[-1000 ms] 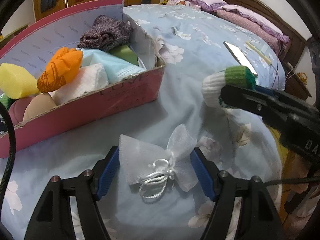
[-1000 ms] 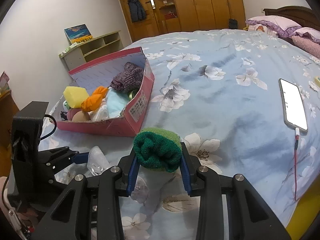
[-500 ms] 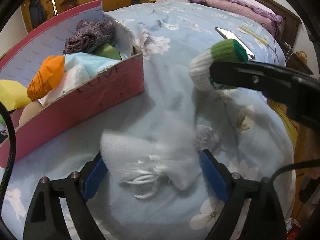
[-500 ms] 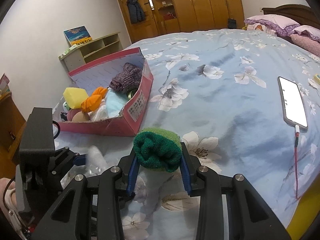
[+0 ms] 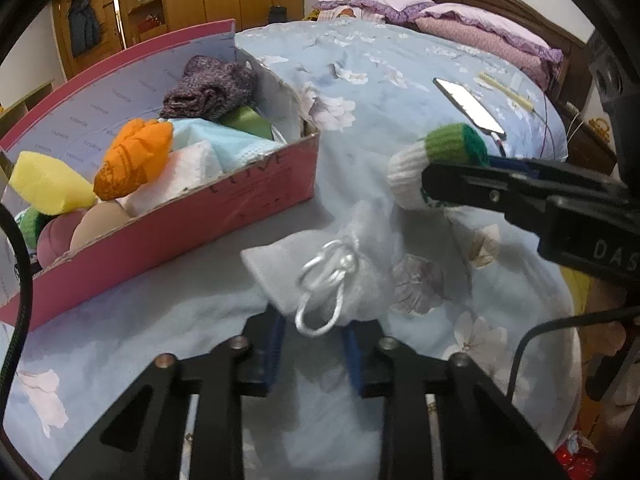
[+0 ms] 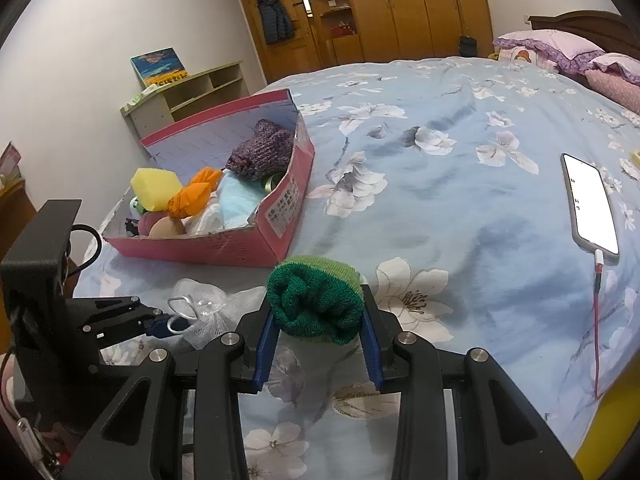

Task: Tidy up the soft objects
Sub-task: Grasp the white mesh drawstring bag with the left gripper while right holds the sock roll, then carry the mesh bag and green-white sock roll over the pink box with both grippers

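Right now the white mesh pouch [image 5: 320, 276] sits pinched at its near end between the blue pads of the left gripper [image 5: 312, 344], jaws drawn tight on the gauzy fabric, its silver drawstring loop dangling toward the camera. Its length runs away from the fingers, up and slightly left toward the pink box [image 5: 224, 216], which stands just beyond on the flowered bedspread [image 5: 400, 80] and already holds several soft things. So the box lies ahead and left of that hand, the nearer one to it. The right gripper [image 6: 318, 340] is clamped on a rolled green sock [image 6: 316, 304], hovering beside the pouch, farther from the box's open top.
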